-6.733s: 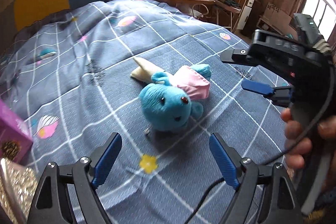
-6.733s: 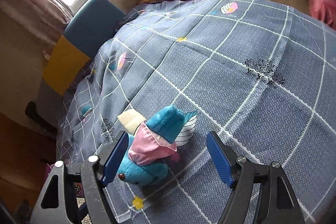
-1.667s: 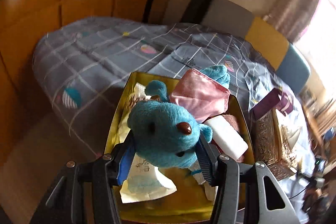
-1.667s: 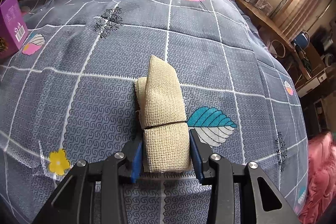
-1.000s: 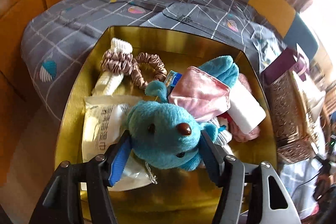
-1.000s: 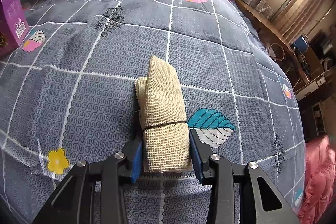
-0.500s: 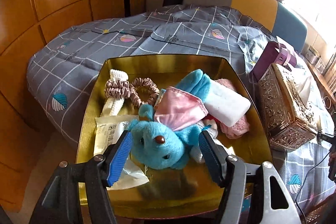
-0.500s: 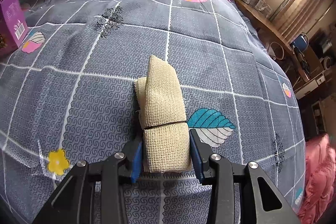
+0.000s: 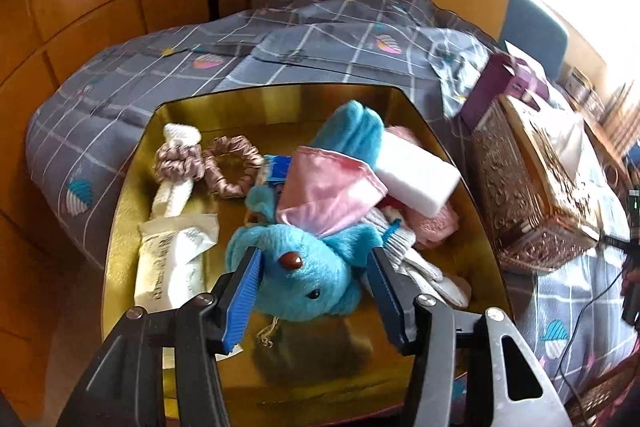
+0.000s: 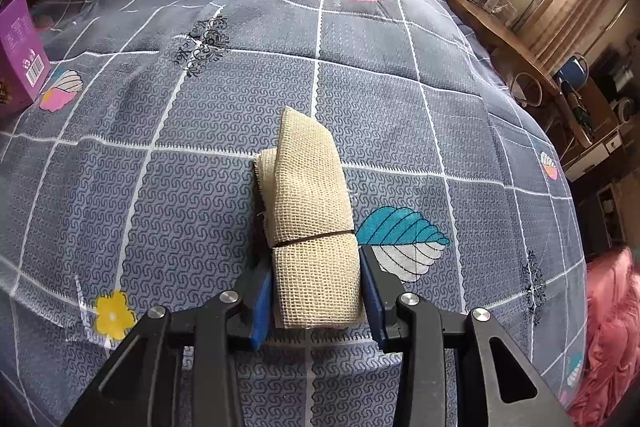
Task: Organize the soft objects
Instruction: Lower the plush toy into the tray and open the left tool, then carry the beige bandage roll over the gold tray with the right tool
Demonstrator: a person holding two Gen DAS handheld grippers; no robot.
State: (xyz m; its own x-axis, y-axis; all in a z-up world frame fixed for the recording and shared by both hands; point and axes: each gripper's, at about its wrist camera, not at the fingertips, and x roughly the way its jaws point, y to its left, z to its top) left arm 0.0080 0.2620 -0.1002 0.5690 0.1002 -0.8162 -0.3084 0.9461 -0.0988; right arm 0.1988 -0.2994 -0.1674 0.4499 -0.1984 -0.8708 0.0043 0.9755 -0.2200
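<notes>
A blue plush toy [image 9: 304,267] with a pink satin cape lies in the gold tray [image 9: 120,211] among other soft items. My left gripper [image 9: 316,291] is open, its blue pads apart on either side of the toy's head, and it holds nothing. My right gripper [image 10: 316,283] is shut on a folded beige burlap cloth [image 10: 308,203] that lies on the grey checked bedspread [image 10: 400,87].
The tray also holds two satin scrunchies [image 9: 228,167], a white knitted band [image 9: 176,187], a white packet [image 9: 172,259], a white sponge block [image 9: 416,175] and pink cloth. An ornate gold box [image 9: 532,183] and a purple carton [image 9: 504,87] stand right of the tray. The purple carton [image 10: 20,47] shows at the right wrist view's left edge.
My left gripper has opened and let go of the blue plush toy, which now rests in the tray, and has drawn back slightly. My right gripper stays shut on the burlap cloth.
</notes>
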